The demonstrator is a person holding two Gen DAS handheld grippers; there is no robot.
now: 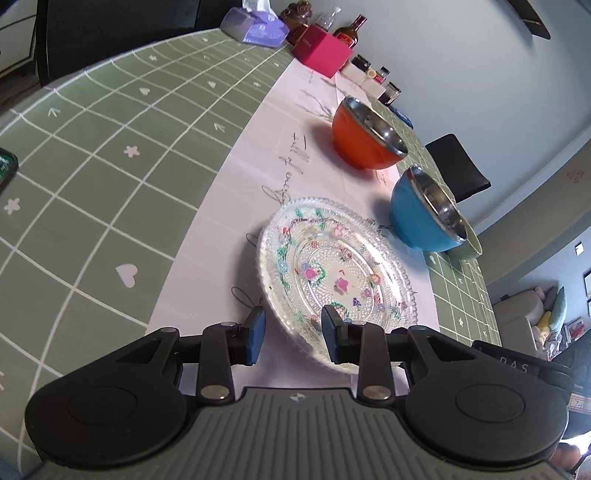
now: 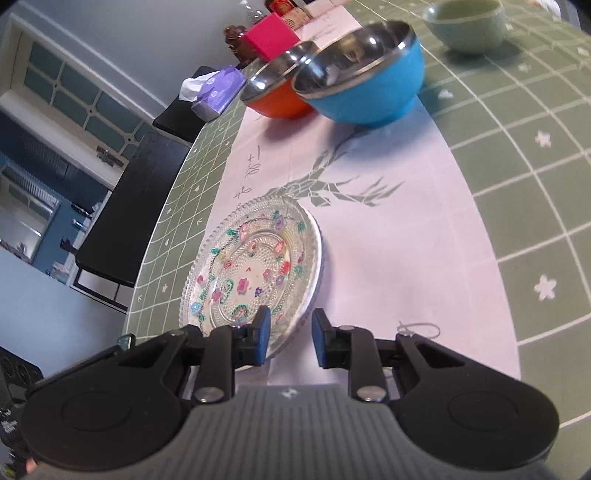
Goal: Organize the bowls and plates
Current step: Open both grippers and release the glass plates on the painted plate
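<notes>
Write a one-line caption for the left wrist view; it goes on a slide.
Open left gripper straddling the near rim of a flower-painted clear glass plate, orange and blue steel-lined bowls beyond.

Home: sofa [image 1: 524, 310], dining table [image 1: 110, 147]

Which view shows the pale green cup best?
The right wrist view: the pale green cup stands whole on the green cloth, rim and wall clear. The left wrist view shows only a sliver behind the blue bowl.

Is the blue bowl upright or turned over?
Upright. The blue bowl stands on its base with the opening up; its shiny steel inside shows, and nothing is seen in it.
</notes>
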